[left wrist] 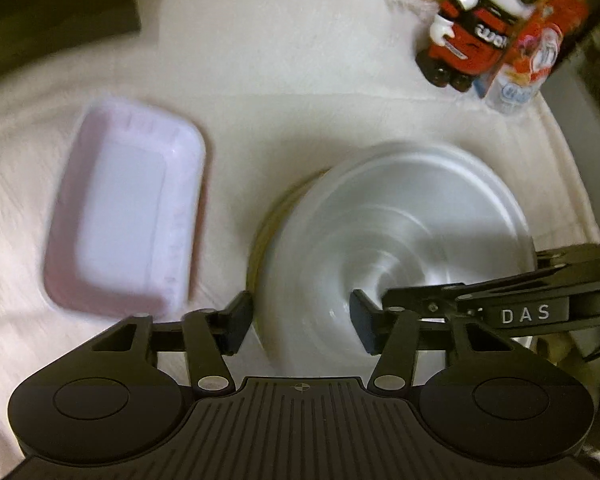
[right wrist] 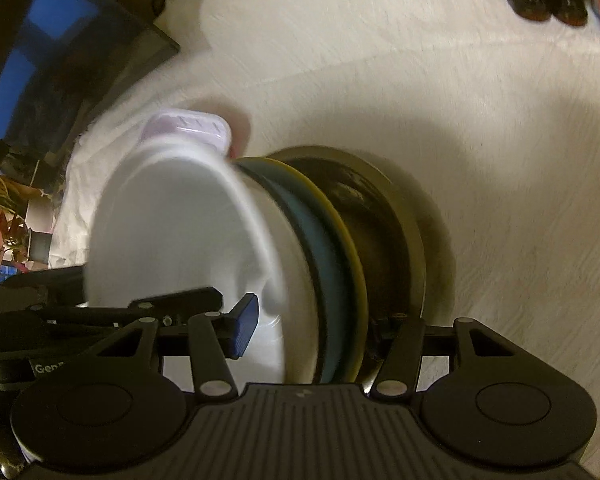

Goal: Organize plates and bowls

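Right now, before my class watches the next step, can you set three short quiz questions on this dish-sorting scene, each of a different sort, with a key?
1. True or false: the pink tray sits on top of the white bowl.
2. Seen from the right gripper, which plate lies directly against the white bowl? A red, B blue, C green.
3. Fill in: the right gripper is clamped across a ___ of dishes.
Key: 1 false, the pink tray lies beside it on the cloth. 2 B, the blue plate. 3 stack.
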`<state>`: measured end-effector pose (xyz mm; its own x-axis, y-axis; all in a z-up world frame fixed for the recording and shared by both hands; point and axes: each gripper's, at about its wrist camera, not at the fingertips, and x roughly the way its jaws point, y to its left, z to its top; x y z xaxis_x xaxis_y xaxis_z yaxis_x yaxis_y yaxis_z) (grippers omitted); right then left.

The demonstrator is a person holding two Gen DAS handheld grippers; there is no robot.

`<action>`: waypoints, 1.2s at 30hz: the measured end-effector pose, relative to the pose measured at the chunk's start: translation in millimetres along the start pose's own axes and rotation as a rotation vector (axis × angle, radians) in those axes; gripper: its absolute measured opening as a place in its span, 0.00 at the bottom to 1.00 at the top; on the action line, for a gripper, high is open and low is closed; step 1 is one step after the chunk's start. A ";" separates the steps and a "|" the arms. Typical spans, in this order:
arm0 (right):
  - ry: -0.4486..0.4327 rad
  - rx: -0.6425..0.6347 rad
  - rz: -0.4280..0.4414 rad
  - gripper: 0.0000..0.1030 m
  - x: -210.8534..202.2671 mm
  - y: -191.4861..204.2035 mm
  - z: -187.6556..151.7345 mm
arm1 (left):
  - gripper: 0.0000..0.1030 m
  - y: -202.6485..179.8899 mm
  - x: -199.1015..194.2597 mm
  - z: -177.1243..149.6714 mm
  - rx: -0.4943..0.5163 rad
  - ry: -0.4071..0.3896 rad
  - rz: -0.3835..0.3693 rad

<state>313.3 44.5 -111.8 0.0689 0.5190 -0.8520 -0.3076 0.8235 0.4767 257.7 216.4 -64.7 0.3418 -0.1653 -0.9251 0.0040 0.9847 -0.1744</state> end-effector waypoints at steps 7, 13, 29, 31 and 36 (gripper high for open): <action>-0.004 -0.061 -0.044 0.54 -5.8 4.5 3.2 | 0.34 -11.6 -3.0 0.8 0.094 -0.044 0.074; -0.146 -0.169 -0.144 0.54 -42.7 13.3 5.6 | 0.27 -6.2 -9.0 0.8 0.056 -0.073 0.054; -0.170 -0.321 -0.195 0.51 -46.8 47.7 -4.4 | 0.28 23.1 -6.0 -8.7 -0.101 -0.105 -0.062; -0.178 -0.325 -0.220 0.51 -48.4 49.8 -2.4 | 0.27 26.3 -7.0 -11.0 -0.115 -0.116 -0.079; -0.244 -0.357 -0.263 0.51 -64.8 60.2 0.4 | 0.26 36.9 -26.3 -16.3 -0.140 -0.185 -0.145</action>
<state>290.7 60.5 -27.8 0.3943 0.3776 -0.8378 -0.5525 0.8259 0.1122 233.5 256.2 -52.3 0.5132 -0.2786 -0.8118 -0.0602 0.9318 -0.3579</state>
